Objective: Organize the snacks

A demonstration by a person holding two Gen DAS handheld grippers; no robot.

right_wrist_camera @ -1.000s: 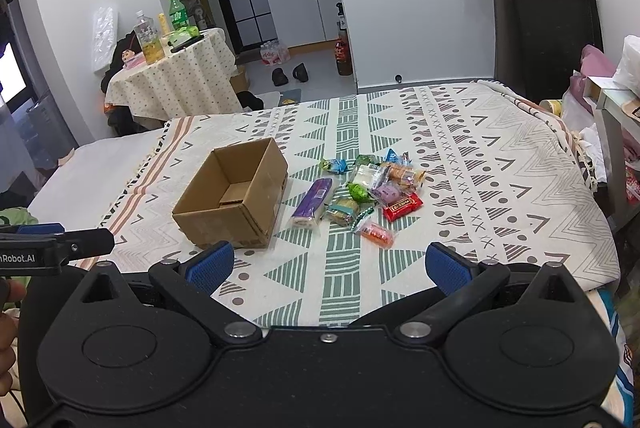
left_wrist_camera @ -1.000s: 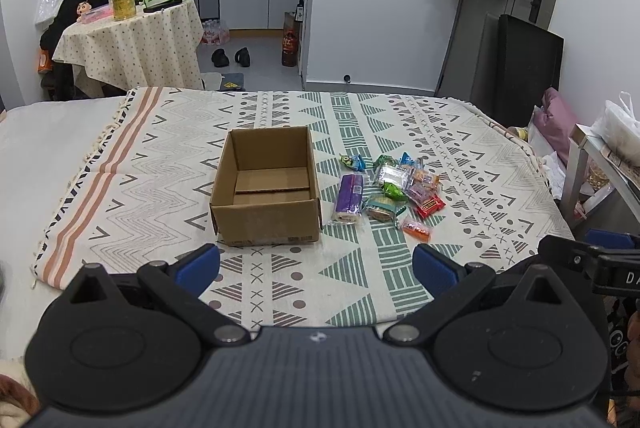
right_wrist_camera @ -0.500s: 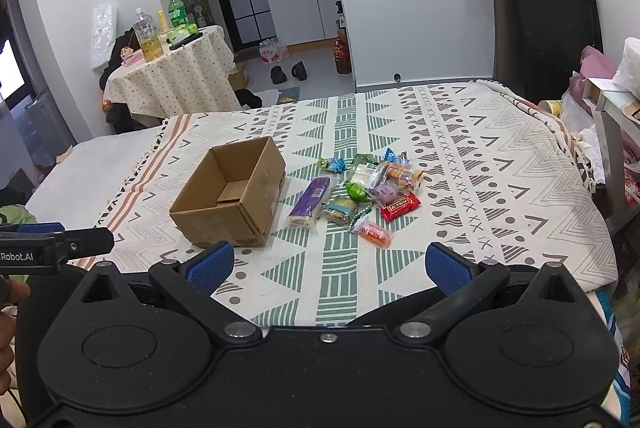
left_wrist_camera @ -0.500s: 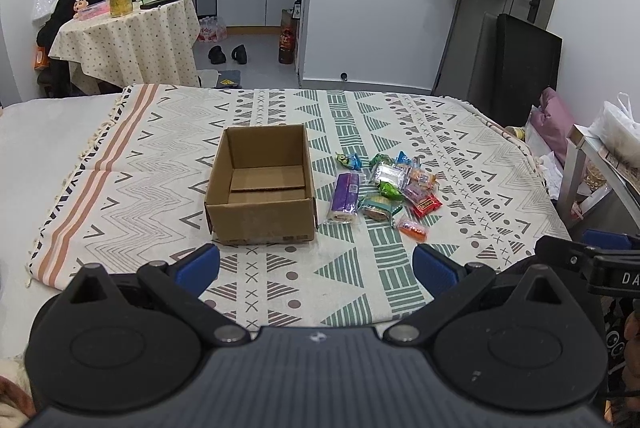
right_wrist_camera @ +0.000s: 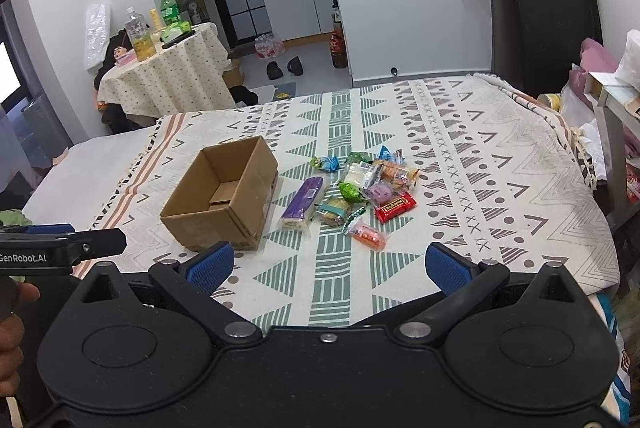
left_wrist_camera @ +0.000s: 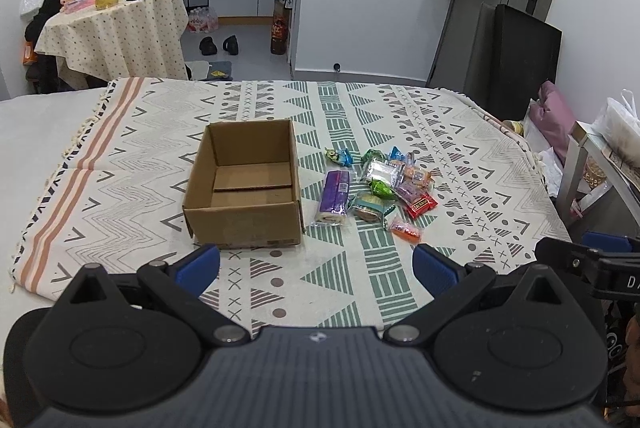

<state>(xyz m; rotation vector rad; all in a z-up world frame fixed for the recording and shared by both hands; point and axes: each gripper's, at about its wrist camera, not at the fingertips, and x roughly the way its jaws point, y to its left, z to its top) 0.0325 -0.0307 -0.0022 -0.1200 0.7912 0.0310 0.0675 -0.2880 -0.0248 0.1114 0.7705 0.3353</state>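
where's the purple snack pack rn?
In both wrist views the purple snack pack lies flat on the patterned cloth, just right of the cardboard box, at the left edge of the snack pile.

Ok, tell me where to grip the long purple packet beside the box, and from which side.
Grip the purple packet across its narrow width near the middle, coming from above. It lies flat, long axis pointing away from the camera, parallel to the cardboard box, with bare cloth on its box side; the other snacks crowd its right edge, so jaws should straddle carefully.
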